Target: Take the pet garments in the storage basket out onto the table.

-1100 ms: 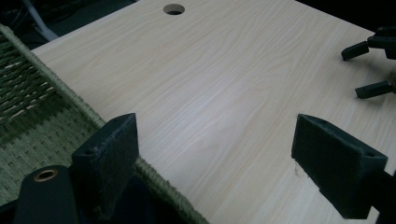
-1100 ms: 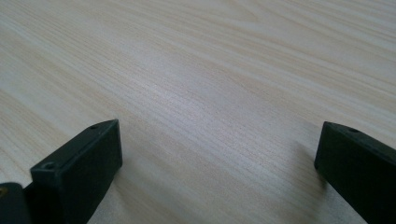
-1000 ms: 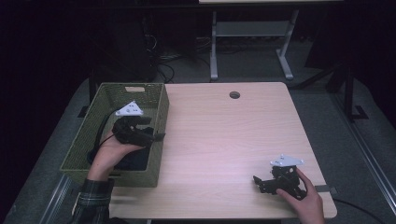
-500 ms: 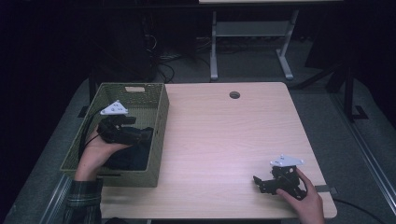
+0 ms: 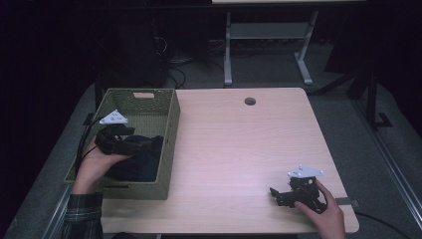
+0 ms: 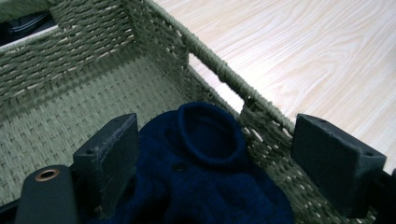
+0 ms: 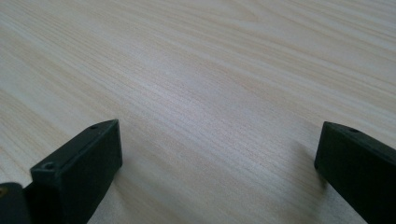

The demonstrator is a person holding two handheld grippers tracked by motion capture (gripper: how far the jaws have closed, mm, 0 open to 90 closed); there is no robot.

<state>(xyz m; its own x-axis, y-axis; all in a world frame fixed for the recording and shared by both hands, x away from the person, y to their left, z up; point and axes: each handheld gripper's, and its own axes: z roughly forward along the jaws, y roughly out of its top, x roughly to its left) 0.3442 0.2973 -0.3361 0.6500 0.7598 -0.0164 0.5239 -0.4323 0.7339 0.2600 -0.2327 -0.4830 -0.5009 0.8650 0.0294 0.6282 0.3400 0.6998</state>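
1. Left gripper [image 5: 130, 144]: held in the person's left hand [image 5: 97, 164], over the woven basket. In the left gripper view its two black jaws stand spread wide with nothing pinched between them. One jaw hangs over the dark cloth; the other sits out past the basket's near wall, toward the table side. A grey three-cornered plate [image 5: 113, 118] rides on top of it, and a cable trails from it over the basket's outer edge.

2. Navy garment [image 6: 205, 177]: dark blue knit fabric with a round ribbed opening, lying in the basket directly under and ahead of the left gripper's jaws. It rests against the wall nearest the table. No jaw clearly touches it.

3. Woven basket [image 5: 167, 130]: olive-green, rectangular, with slot handles in its end walls. It surrounds the left gripper on all sides and stands on the table's left edge, well apart from the right gripper. Beyond the garment, its woven floor [image 6: 70, 107] is bare.

4. Right gripper [image 5: 282, 193]: held in the person's right hand [image 5: 323, 211], low on the table near its front right corner. In the right gripper view its jaws are spread far apart, holding nothing, with bare wood grain between them. It too carries a grey plate on top.

5. Table [image 5: 239, 149]: light wood top, lying beneath the right gripper and beside the left one. A round cable hole [image 5: 250, 101] sits at the far edge, well ahead of both grippers.

6. Plaid sleeve [image 5: 82, 219]: on the forearm behind the left gripper.
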